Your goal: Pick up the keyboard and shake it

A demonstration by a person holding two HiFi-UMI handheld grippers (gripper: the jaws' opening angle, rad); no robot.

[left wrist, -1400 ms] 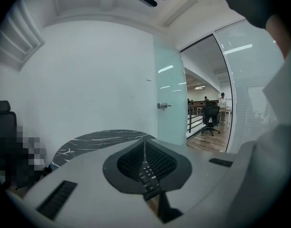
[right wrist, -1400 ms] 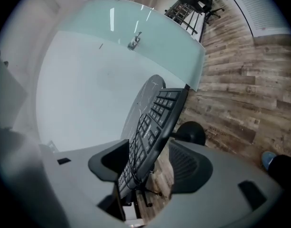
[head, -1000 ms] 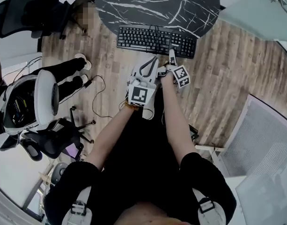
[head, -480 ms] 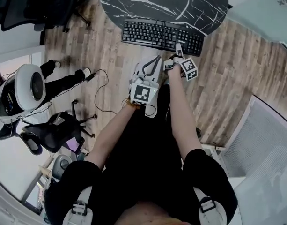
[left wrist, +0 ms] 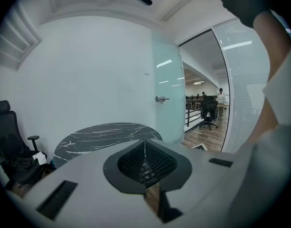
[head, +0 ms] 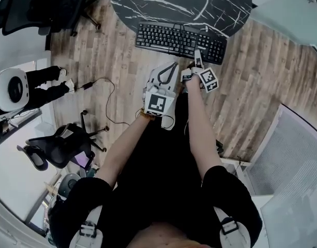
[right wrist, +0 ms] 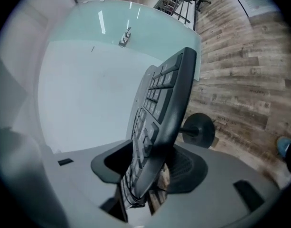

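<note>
A black keyboard (head: 180,39) lies on the near edge of a round black marble table (head: 184,1). My right gripper (head: 198,60) reaches to the keyboard's front right part. In the right gripper view the keyboard (right wrist: 159,108) stands edge-on between the jaws of that gripper (right wrist: 145,175). The jaws have just been closing around it, and a dark gap still shows on the key side. My left gripper (head: 170,68) is shut and empty, just short of the keyboard's front edge. Over its closed tips in the left gripper view I see a few keys (left wrist: 146,167).
Black office chairs stand at the upper left (head: 39,9) and lower left (head: 60,149). A cable (head: 109,102) trails over the wooden floor. A person's legs (head: 44,84) lie at the left. A frosted glass panel (head: 292,164) is at the right. The table's round foot (right wrist: 200,129) shows behind the keyboard.
The right gripper's tips have settled a little further onto the keyboard's front edge. The legs and the white round device at the left have slid toward the edge of the head view.
</note>
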